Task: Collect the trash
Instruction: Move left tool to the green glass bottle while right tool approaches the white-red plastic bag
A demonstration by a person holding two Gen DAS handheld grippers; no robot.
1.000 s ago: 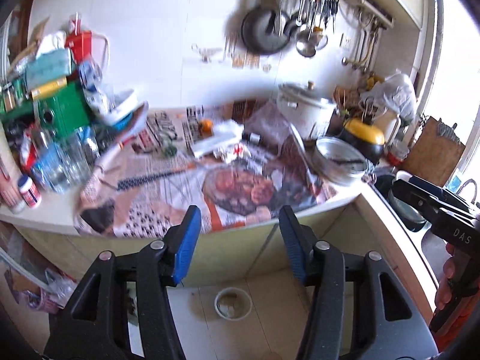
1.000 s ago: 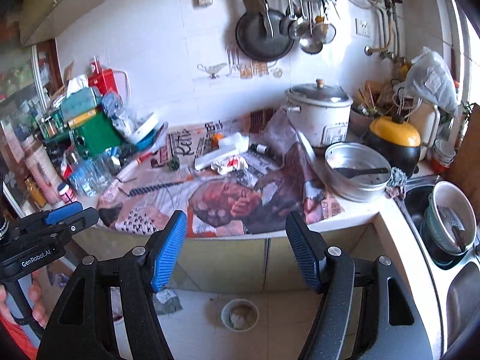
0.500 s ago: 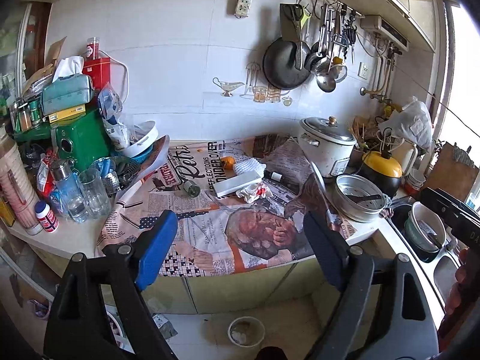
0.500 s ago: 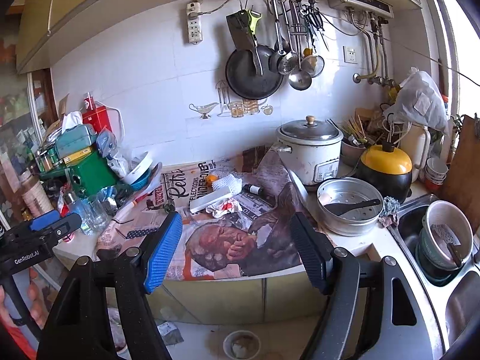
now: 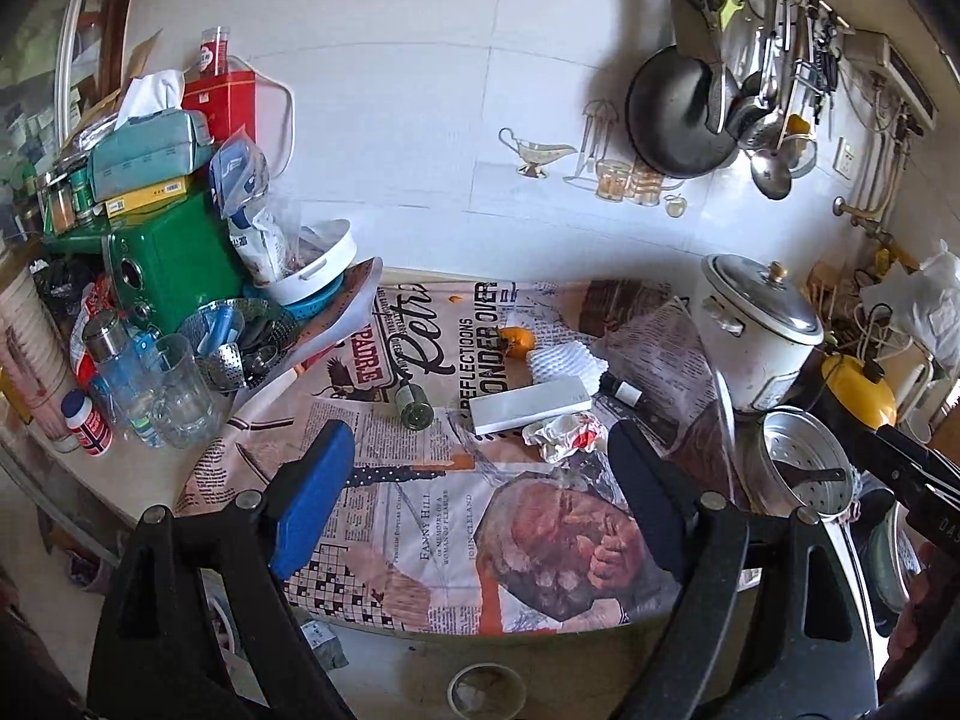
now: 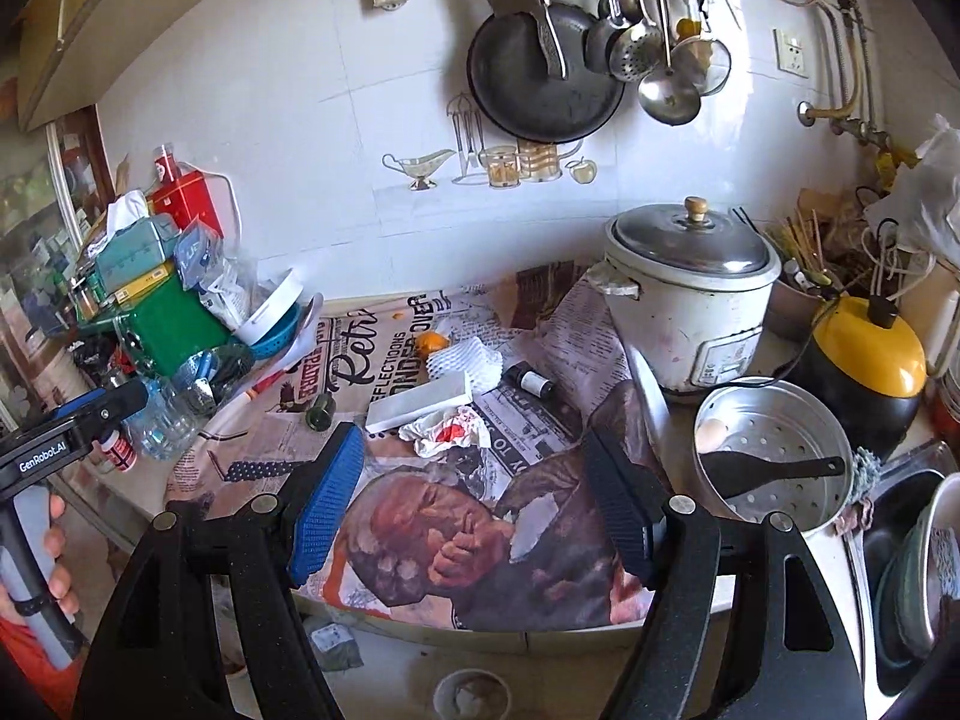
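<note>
Nothing looked collected yet. Spread over the counter, the printed newspaper-pattern sheet (image 5: 420, 516) carried all the litter — white foam fruit netting (image 6: 465, 360), then a crumpled white-and-red paper wad (image 6: 447, 429) beside a flat white box (image 6: 420, 399), then orange peel (image 5: 516, 341). Left gripper (image 5: 480, 498) and right gripper (image 6: 474, 498) both hung released and empty, short of the wad.
</note>
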